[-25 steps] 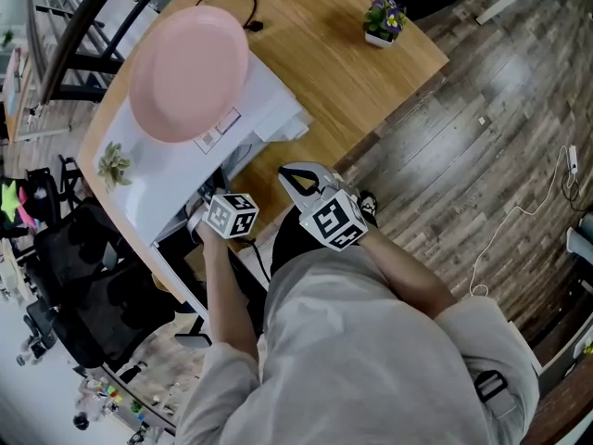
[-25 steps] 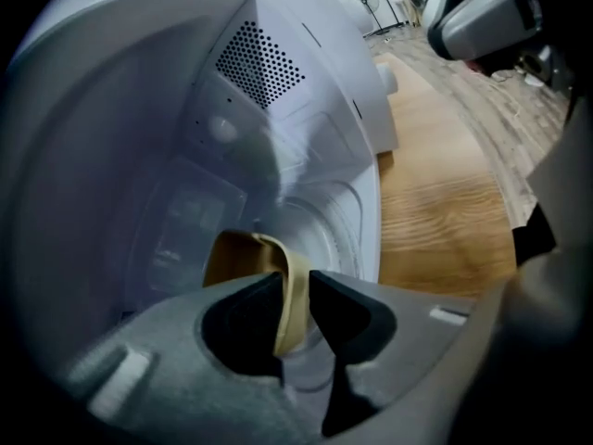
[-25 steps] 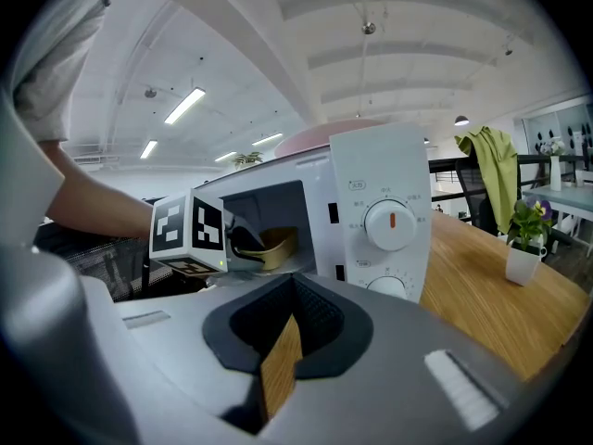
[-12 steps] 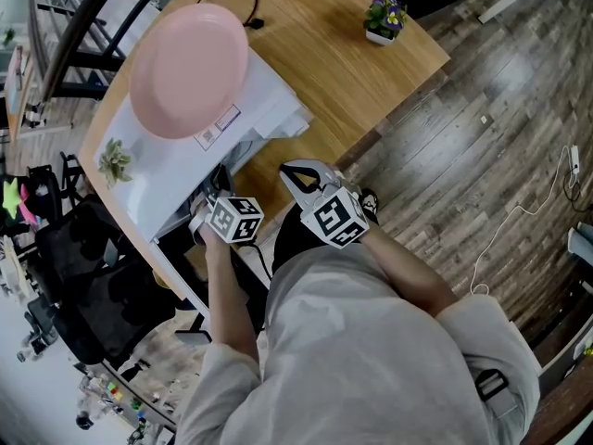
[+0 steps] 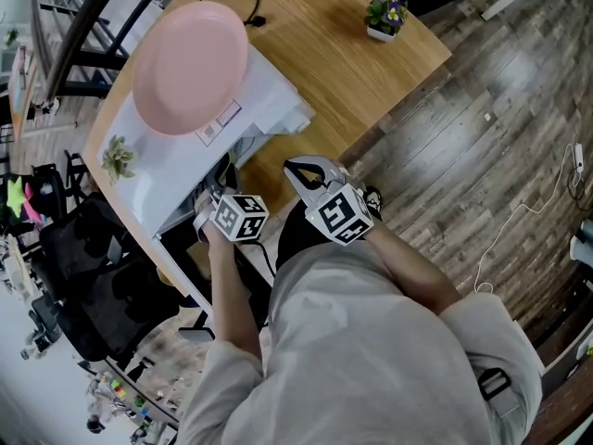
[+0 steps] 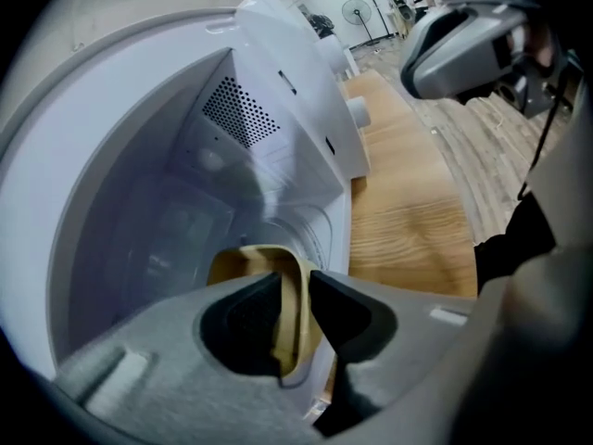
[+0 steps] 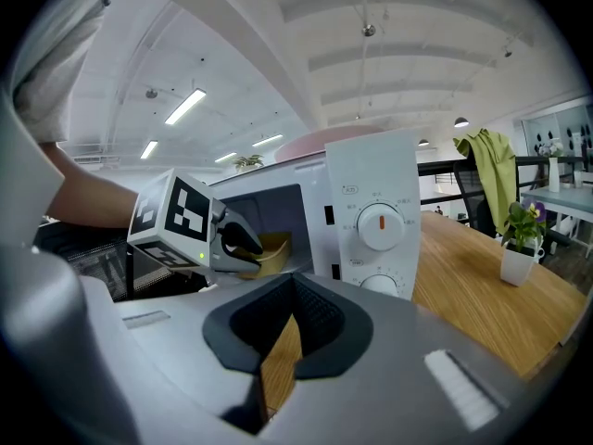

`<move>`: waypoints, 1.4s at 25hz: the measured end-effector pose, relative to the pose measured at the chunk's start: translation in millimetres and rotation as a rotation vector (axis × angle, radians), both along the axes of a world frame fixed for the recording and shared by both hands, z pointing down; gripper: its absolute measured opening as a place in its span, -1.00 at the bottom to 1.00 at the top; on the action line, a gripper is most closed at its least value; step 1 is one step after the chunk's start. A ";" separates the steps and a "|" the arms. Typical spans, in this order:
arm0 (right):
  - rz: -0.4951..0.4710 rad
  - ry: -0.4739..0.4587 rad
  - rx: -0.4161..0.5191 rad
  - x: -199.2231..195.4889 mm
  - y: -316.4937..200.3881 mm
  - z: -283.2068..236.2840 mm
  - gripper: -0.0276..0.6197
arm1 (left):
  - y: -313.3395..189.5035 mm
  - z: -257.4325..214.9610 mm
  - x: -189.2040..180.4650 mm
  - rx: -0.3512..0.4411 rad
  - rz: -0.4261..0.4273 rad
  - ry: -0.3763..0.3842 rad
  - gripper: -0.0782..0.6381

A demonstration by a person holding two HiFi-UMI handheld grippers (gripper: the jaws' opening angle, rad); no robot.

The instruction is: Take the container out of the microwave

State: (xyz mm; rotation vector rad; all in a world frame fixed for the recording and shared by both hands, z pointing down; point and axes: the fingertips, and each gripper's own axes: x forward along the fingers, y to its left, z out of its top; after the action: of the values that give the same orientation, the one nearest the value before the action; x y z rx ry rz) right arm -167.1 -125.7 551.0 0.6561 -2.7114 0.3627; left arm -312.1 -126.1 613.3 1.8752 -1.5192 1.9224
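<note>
A tan container [image 6: 248,260] sits in the mouth of the open white microwave [image 5: 185,170]. My left gripper [image 6: 296,284] reaches in at the cavity's front, and the container's near wall stands between its jaws. The jaws have just been opening slightly, but both pads lie against that wall. From the right gripper view, the left gripper [image 7: 243,241] holds the container [image 7: 271,247] at the opening, beside the dial panel [image 7: 378,225]. My right gripper [image 7: 295,290] hangs shut and empty in front of the microwave. It sits just right of the left one [image 5: 211,202] in the head view [image 5: 298,172].
A large pink plate [image 5: 190,68] lies on top of the microwave, with a small green sprig [image 5: 118,160] beside it. The wooden table [image 5: 343,82] carries a potted flower [image 5: 384,17] at its far side. A black office chair [image 5: 102,276] stands to the left.
The left gripper has drawn slightly rightward, out from the microwave's mouth. The right gripper has not moved.
</note>
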 end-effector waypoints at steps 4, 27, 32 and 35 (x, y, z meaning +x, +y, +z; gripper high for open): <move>0.013 0.006 -0.004 4.2 -0.6 2.1 -0.88 | 1.0 7.2 -8.8 -0.037 -0.009 0.006 -0.41; 0.023 0.020 0.000 9.9 5.6 2.9 -0.88 | 11.0 15.5 23.1 -0.097 0.018 0.104 -0.60; 0.021 0.015 -0.001 10.6 5.7 2.5 -0.88 | 13.5 19.6 13.7 -0.113 0.006 0.079 -0.45; 0.024 0.020 -0.002 13.5 4.2 4.3 -0.88 | 16.0 24.5 11.0 -0.134 0.008 0.055 -0.45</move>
State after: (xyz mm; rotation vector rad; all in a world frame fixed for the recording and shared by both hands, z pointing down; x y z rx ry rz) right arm -153.6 -121.5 555.3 0.6892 -2.6856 0.3628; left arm -301.1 -110.1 637.8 1.8638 -1.3346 1.9070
